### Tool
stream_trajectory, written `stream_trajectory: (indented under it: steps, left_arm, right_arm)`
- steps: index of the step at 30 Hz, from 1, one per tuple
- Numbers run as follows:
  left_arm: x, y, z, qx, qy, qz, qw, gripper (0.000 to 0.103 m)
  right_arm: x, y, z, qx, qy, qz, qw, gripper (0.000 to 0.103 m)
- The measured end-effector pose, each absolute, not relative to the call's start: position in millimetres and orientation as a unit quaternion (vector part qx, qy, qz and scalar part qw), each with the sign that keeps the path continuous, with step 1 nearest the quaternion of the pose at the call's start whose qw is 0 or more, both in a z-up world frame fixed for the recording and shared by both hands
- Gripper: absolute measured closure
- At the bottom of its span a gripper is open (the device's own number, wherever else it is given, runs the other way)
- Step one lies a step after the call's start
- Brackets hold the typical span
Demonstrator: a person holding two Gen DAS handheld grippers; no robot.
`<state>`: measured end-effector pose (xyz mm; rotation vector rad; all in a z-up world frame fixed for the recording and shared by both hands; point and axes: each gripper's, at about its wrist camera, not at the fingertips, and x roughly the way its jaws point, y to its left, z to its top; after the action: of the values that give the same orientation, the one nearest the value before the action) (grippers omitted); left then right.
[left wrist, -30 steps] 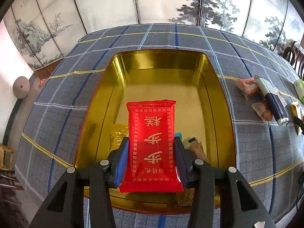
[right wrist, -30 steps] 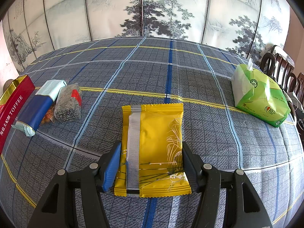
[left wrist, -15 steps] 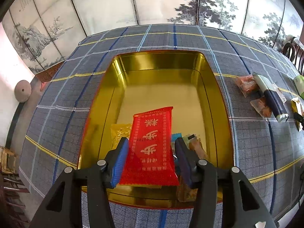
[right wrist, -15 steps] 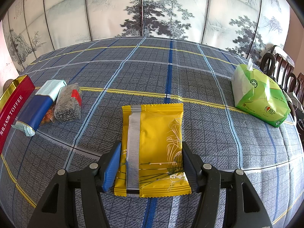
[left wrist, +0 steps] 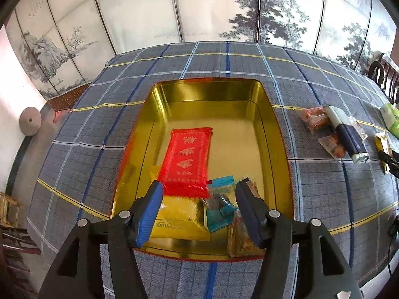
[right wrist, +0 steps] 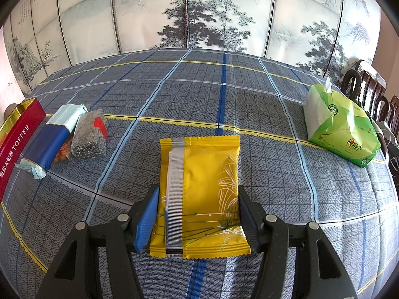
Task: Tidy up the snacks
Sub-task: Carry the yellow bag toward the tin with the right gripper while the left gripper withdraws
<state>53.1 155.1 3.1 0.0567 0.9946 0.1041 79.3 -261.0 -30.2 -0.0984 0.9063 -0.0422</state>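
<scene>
A: What is hidden or hard to make out from where you are holding things?

B: In your left wrist view, the red packet [left wrist: 186, 162] is lying blurred inside the gold tin [left wrist: 271, 134], overlapping a yellow packet [left wrist: 178, 215] whose lettering is cut off by the left gripper [left wrist: 198, 213]. A teal wrapper [left wrist: 220, 208] and a brownish snack [left wrist: 240, 243] are sitting partly behind the right finger. At the far right edge, a few packets [left wrist: 334, 130] are squeezed by the lens and hard to read.

A: And the fingers?

B: Your left fingers [left wrist: 149, 214] are opening, with nothing pressed between them; the red packet is lying free in the tin beyond their tips. Your right gripper [right wrist: 197, 220] is clamping the yellow pouch [right wrist: 202, 194], both fingers [right wrist: 147, 219] pressing its long sides.

A: What are the surfaces like?

B: The tin is a shiny, rounded rectangle with a red outer wall reading TOFFEE in the right wrist view. The pouch is crinkly foil with a ribbed silver seam and zigzag ends. The counter [right wrist: 249, 99] is wearing a woven grey cloth crossed by blue, white and yellow lines.

A: Where is there room?

B: The tin's far half is lying bare. In the right wrist view, a blue-and-white packet [right wrist: 49, 137] and a speckled bag [right wrist: 89, 137] are sitting near the tin at the left, a green tissue pack [right wrist: 341, 127] is resting at the right near the chairs [right wrist: 369, 87], and open cloth is stretching between them. A painted folding screen [right wrist: 199, 12] is standing behind the counter's far edge.
</scene>
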Motion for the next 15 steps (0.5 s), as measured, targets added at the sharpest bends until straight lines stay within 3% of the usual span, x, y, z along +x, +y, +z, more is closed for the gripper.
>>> stream_trajectory:
  steps: [15]
  left_arm:
    - [34, 166, 13, -0.010, 0.464, 0.065, 0.883, 0.031]
  right_arm:
    - [76, -260, -26, -0.029, 0.438, -0.059, 0.896, 0.043]
